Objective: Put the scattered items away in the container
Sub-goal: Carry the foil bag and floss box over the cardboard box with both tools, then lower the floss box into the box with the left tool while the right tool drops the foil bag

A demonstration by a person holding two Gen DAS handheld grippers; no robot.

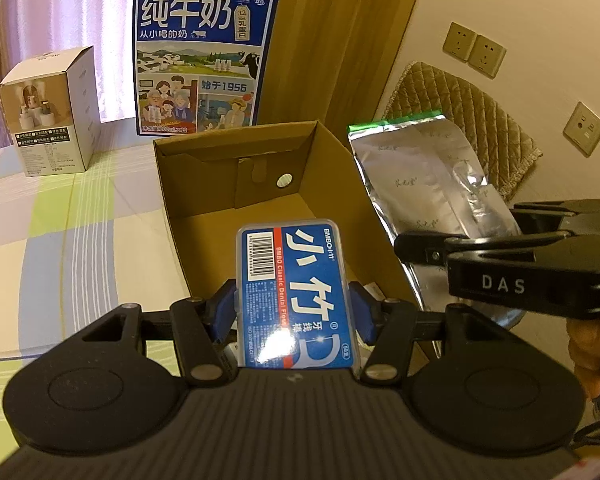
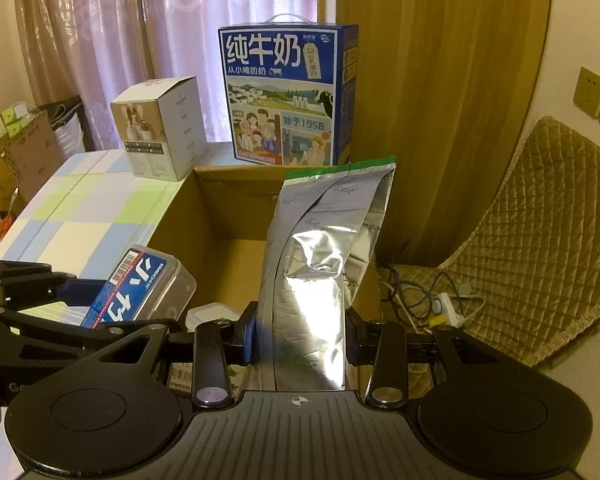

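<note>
While the open cardboard box (image 1: pixel 236 184) on the counter (image 1: pixel 60 216) holds one small white container (image 2: pixel 212 314), the left claw (image 1: pixel 296 312) grips one dental floss case (image 1: pixel 296 292) above its near edge. Beside it, the right claw (image 2: pixel 300 332) clamps one foil pouch (image 2: pixel 320 248). Behind the box stand one milk carton (image 1: pixel 202 60) and one white box (image 1: pixel 52 112).

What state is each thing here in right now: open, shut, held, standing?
Left gripper: shut on dental floss box, over the cardboard box.
Right gripper: shut on foil pouch, sealed.
Cardboard box: open.
Milk carton: upright, closed.
White box: upright, closed.
</note>
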